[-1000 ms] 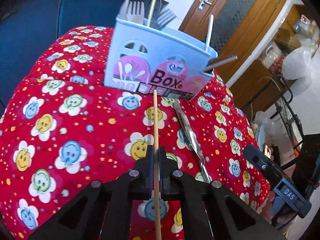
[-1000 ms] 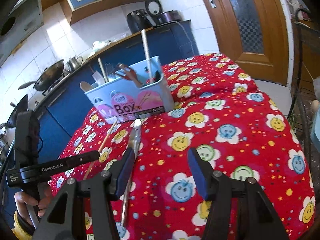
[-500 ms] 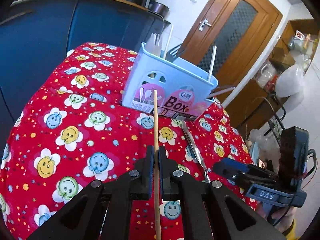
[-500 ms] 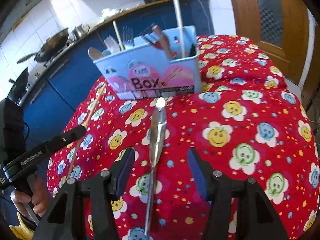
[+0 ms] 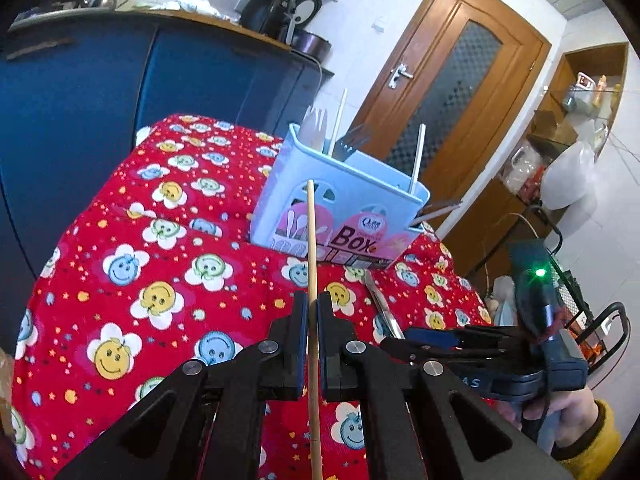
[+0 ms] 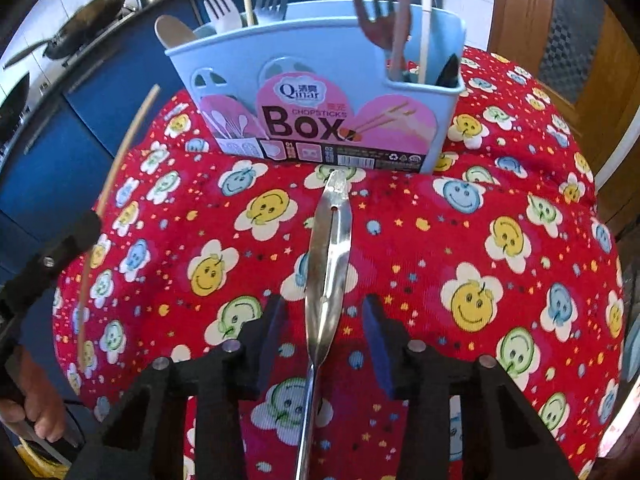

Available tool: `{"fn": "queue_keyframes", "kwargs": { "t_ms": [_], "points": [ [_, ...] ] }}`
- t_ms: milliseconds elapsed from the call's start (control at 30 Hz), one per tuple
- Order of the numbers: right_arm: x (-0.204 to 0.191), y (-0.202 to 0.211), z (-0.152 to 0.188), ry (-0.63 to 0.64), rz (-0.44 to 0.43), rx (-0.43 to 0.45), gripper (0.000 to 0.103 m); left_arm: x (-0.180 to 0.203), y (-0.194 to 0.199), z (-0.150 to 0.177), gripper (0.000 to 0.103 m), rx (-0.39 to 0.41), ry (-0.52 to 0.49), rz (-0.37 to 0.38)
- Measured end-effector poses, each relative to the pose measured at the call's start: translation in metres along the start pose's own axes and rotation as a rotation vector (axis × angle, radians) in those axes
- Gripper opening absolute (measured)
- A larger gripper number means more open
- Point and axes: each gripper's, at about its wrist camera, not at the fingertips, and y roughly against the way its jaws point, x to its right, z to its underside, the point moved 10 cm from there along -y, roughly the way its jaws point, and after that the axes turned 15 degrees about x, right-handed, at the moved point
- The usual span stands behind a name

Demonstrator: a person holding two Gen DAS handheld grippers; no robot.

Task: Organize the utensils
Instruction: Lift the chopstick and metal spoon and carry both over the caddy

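One utensil box (image 6: 320,80), one metal tongs (image 6: 328,248), one held chopstick (image 5: 311,264), two grippers.

I see a red tablecloth (image 6: 400,240) printed with yellow, blue and green smiley flowers; at twelve o'clock, a pale blue utensil box (image 6: 320,48) with pink label; dark blue cabinets (image 5: 80,100).

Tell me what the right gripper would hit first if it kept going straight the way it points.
Probably the metal utensil lying on the red cloth between the right gripper's closing jaws; depth is unclear.
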Motion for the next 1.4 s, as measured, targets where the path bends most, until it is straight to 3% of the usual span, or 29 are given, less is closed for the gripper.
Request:
{"fn": "queue_keyframes", "kwargs": {
  "t_ms": [100,333,500,667,900,1400],
  "points": [
    [0.002,-0.001,-0.002,0.017,0.023,0.007,0.021,0.001,0.002,-0.003,0.004,0.017,-0.006,0.002],
    [0.004,0.012,-0.004,-0.105,-0.091,0.086,0.02,0.007,0.005,-0.01,0.004,0.05,-0.006,0.021],
    [0.008,0.047,-0.014,-0.141,-0.131,0.255,0.019,0.016,0.009,-0.019,0.004,0.092,-0.013,0.034],
    [0.018,0.081,-0.031,-0.14,-0.116,0.424,0.019,0.026,0.009,-0.031,0.004,0.137,-0.037,0.025],
    [0.033,0.114,-0.056,-0.156,-0.104,0.587,0.02,0.04,0.001,-0.052,0.004,0.196,-0.081,0.018],
    [0.058,0.123,-0.107,-0.174,-0.094,0.746,0.02,0.073,-0.029,-0.128,0.004,0.45,-0.168,0.003]
  ]
}}
